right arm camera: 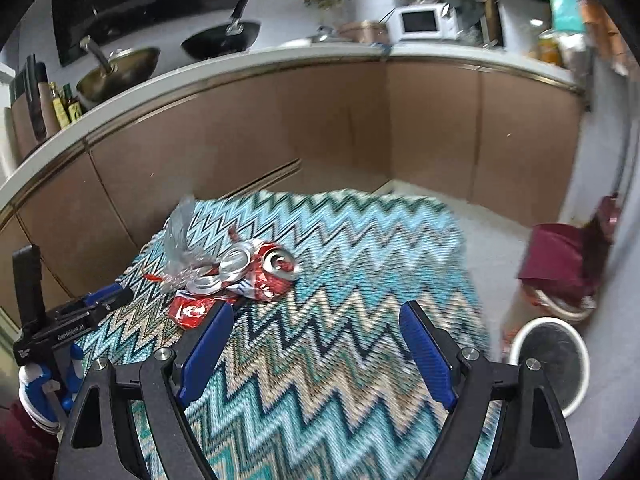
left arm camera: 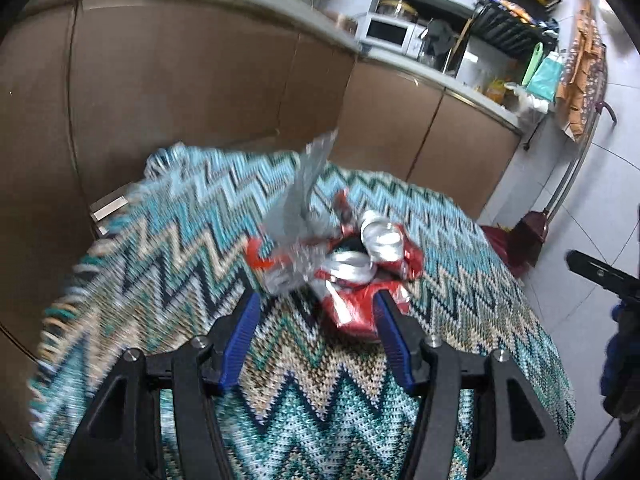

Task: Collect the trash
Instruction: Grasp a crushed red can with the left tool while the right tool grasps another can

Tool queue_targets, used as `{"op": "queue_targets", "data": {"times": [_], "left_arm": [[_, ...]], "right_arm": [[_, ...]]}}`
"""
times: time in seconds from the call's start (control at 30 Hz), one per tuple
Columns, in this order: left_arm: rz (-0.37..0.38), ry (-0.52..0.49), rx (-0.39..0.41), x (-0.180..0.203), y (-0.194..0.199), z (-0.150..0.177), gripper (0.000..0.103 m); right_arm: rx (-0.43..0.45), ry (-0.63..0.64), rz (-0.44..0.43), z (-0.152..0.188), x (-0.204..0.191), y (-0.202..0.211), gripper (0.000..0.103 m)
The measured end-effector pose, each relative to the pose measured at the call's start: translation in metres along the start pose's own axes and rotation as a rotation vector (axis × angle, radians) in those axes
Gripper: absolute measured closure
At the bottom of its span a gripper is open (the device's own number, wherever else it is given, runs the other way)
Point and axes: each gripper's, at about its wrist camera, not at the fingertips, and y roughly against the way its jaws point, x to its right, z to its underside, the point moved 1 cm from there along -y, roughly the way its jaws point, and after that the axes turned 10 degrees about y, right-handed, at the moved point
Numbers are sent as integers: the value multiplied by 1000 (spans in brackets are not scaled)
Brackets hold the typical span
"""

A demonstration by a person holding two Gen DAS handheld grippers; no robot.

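The table cover (right arm camera: 320, 360) is a rough knitted cloth in zigzag yarn. On it, the crushed cans (right arm camera: 256, 270) are thin shiny metal, red-painted with bare silver tops. The wrapper (left arm camera: 304, 200) beside them is crinkled clear plastic, glossy. Cabinet doors (right arm camera: 240, 140) look smooth, matt brown; the bin (right arm camera: 548, 364) is white plastic.

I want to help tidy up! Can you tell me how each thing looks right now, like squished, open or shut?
Left gripper: jaws open, right by the trash pile, holding nothing.
Right gripper: jaws open, empty, short of the pile.
Red cans: crushed, lying on the zigzag cloth.
Clear wrapper: crumpled, sticking up.
White bin: on the floor, top open.
Microwave: door shut.
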Motion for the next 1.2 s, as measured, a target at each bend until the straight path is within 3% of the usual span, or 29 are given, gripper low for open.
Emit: {"op": "queue_targets", "data": {"times": [0.17,0.4,0.63,0.7,0.9,1.03,1.2], "left_arm": [[59,53,-110,0,-36,4,46],[118,180,-197,-1,-72,5,46],[119,233,-211,-4,-87,-2,51],[109,222,-213,-5,-90,-2,63],[168,240,-210,-3,-95,-3,78],[180,240,-202,-2,-93,-1,79],[201,259,-187,-8,-82,2,80]], "right_arm": [[-45,30,-65,-7,-6,-45,19],[-81,65,-117,-14,-9,-81,19],[-97,92,-188,-26,-14,-122,19],[-104,92,-203,-27,-17,-132,19],[-117,89,-239,-31,-31,-156,11],[-122,90,-251,-36,-43,-169,2],[-128,110,-219,-42,-57,-180,2]]}}
